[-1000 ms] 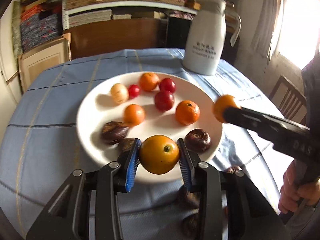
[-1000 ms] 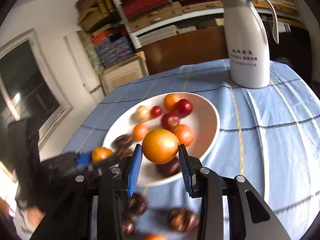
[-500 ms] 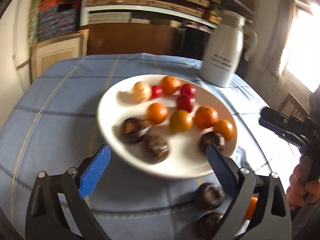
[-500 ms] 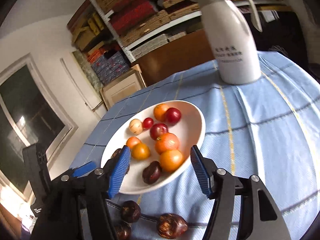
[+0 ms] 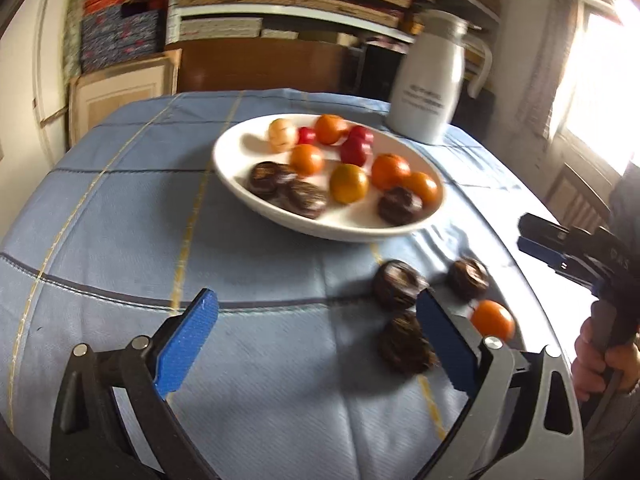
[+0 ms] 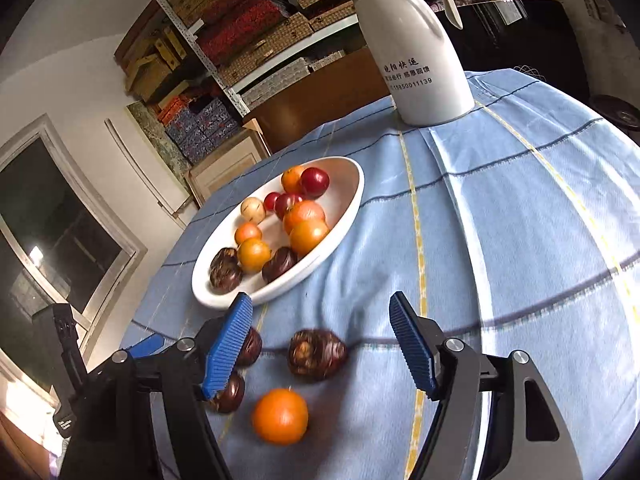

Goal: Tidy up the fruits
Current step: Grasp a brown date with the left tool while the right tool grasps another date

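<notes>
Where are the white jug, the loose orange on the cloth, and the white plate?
white jug [image 6: 416, 60], right wrist view, middle of body.
loose orange [image 6: 280, 416], right wrist view, centre.
white plate [image 5: 240, 184], left wrist view, near-left rim.

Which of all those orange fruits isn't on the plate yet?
The round orange fruit lying alone on the blue checked tablecloth, beside three dark brown fruits; every other orange one sits in the white oval plate.
</notes>
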`<state>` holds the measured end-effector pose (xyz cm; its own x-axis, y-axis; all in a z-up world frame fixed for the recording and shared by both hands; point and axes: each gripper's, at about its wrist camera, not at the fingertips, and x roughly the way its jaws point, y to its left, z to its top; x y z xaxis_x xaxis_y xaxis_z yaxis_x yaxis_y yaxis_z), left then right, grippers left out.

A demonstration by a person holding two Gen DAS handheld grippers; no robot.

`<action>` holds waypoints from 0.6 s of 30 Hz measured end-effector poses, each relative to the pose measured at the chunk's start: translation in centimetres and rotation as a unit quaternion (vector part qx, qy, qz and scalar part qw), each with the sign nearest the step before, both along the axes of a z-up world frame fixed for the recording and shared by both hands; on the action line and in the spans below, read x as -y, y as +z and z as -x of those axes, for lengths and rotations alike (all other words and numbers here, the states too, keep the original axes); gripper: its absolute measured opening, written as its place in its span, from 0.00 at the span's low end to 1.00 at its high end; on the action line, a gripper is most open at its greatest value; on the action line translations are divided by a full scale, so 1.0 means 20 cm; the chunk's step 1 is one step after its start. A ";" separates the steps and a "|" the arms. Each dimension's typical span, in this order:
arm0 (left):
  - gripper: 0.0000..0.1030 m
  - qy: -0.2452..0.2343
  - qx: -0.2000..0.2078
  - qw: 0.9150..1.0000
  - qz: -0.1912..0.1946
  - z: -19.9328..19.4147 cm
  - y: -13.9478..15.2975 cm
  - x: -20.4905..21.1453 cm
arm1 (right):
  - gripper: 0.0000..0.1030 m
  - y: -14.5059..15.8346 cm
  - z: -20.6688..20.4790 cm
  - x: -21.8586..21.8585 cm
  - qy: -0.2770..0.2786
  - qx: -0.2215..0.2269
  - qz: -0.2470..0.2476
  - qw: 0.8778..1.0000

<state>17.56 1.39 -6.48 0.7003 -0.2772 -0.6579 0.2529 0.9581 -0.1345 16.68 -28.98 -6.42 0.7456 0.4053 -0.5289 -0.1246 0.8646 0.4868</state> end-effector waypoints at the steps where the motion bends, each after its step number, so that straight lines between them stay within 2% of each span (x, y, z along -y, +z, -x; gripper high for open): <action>1: 0.95 -0.006 0.003 1.000 -0.005 0.02 0.00 0.02 | 0.70 0.00 0.02 0.00 0.000 0.003 0.003 1.000; 10: 0.95 -0.051 -0.020 0.996 -0.067 0.03 -0.05 0.19 | 0.70 -0.03 0.03 -0.04 0.005 -0.019 0.020 1.000; 18: 0.95 -0.059 -0.042 0.985 -0.157 0.02 -0.14 0.33 | 0.70 -0.04 0.02 -0.10 0.014 -0.023 0.054 0.998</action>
